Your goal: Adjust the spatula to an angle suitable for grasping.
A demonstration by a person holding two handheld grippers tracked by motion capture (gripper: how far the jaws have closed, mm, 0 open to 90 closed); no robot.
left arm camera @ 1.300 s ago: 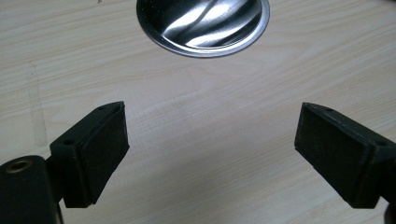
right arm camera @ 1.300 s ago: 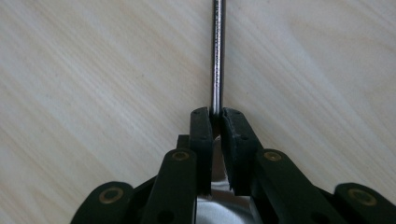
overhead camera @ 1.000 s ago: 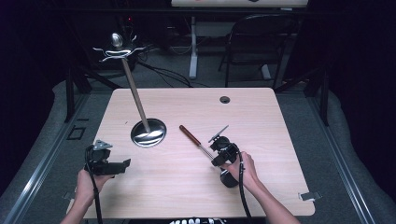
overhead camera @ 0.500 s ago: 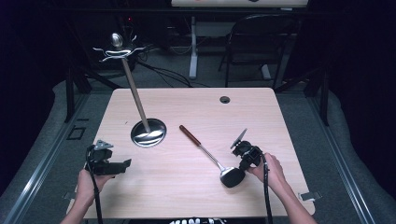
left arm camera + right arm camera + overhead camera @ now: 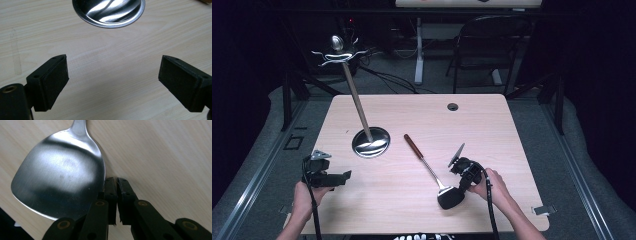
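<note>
A spatula (image 5: 427, 167) with a brown wooden handle and a steel blade (image 5: 60, 177) lies slantwise on the wooden table (image 5: 492, 130). My right gripper (image 5: 460, 186) (image 5: 116, 180) rests right beside the blade's edge. Its jaws have just been closing and are now shut, with nothing between them. To the left stands a utensil stand (image 5: 371, 141), with a round steel base (image 5: 108, 11), a leaning pole and hooks on top. My left gripper (image 5: 343, 176) (image 5: 112, 72) hovers near the front left, short of that base. Its jaws have just been opening a little and stand wide open over bare wood.
A dark cable hole (image 5: 453, 106) sits near the table's far edge. A small metal clip (image 5: 542, 210) lies at the front right corner. A chair (image 5: 492, 45) and stands are in the dark beyond the table.
My right gripper left the spatula's shaft, swung out to the right, then came back to the blade's edge. The spatula and my left gripper stayed where they were.
</note>
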